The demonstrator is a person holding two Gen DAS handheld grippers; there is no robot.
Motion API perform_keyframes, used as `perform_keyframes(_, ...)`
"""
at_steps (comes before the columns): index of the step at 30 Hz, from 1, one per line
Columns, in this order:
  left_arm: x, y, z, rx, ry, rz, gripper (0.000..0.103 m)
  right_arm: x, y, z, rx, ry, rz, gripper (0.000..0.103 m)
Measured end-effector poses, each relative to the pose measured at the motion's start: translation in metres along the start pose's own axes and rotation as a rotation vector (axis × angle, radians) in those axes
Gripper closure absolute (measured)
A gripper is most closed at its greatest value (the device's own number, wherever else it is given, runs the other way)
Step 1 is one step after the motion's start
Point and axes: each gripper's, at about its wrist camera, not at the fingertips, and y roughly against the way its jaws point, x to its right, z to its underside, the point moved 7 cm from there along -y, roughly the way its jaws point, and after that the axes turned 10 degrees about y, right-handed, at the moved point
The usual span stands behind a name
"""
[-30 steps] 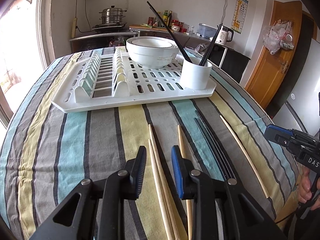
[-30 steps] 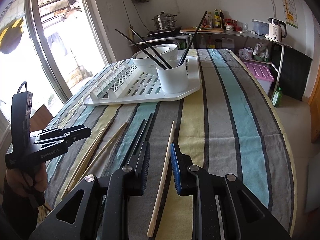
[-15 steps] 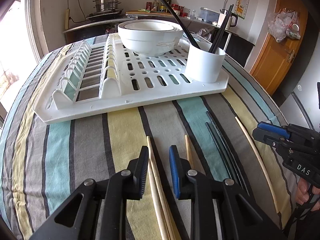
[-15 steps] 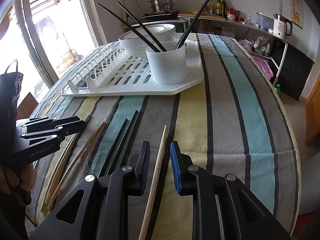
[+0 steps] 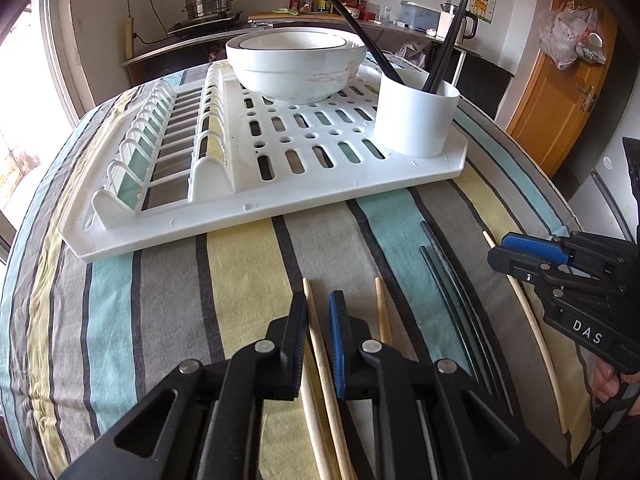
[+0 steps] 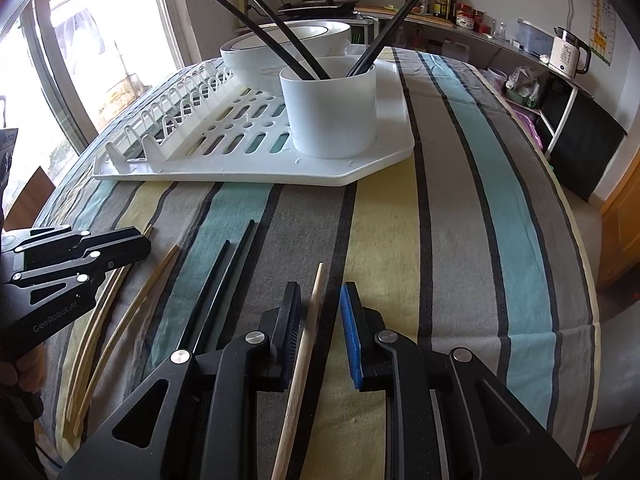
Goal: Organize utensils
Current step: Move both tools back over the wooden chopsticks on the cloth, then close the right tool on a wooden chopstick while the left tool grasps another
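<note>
Chopsticks mostly lie loose on the bench (image 6: 460, 220); only black ones stand in the white cup (image 6: 330, 110). Each spread claw, left (image 5: 318, 318) and right (image 6: 320, 312), straddles a wooden chopstick (image 6: 308, 320), gripping nothing yet.

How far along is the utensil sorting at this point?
Done: black chopsticks already stand in the white cup on the rack. In hand: nothing gripped; each open gripper, left and right, straddles a wooden chopstick. Left: wooden and black ones on the tablecloth.
</note>
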Motion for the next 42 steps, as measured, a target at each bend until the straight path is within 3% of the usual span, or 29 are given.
perform_keyframes(3, 0.002, -0.001, -0.001, -0.003, -0.01, -0.006, 0.096, -0.003, -0.001, -0.001, -0.013, 0.025, 0.024, 0.082)
perform_keyframes(7, 0.003, -0.001, -0.001, -0.006, -0.012, -0.006, 0.097, -0.008, -0.002, -0.003, -0.017, 0.043, 0.016, 0.097)
perform_keyframes(10, 0.003, 0.0, -0.002, -0.009, -0.002, 0.013, 0.097, -0.009, -0.001, -0.003, -0.013, 0.04, 0.001, 0.098)
perform_keyframes(21, 0.002, 0.024, -0.013, 0.043, 0.032, 0.059, 0.098, -0.003, 0.035, -0.014, 0.098, 0.002, -0.033, 0.098)
perform_keyframes(42, 0.01, 0.117, -0.039, 0.23, 0.029, 0.111, 0.098, 0.006, 0.126, -0.041, 0.341, -0.032, -0.036, 0.098)
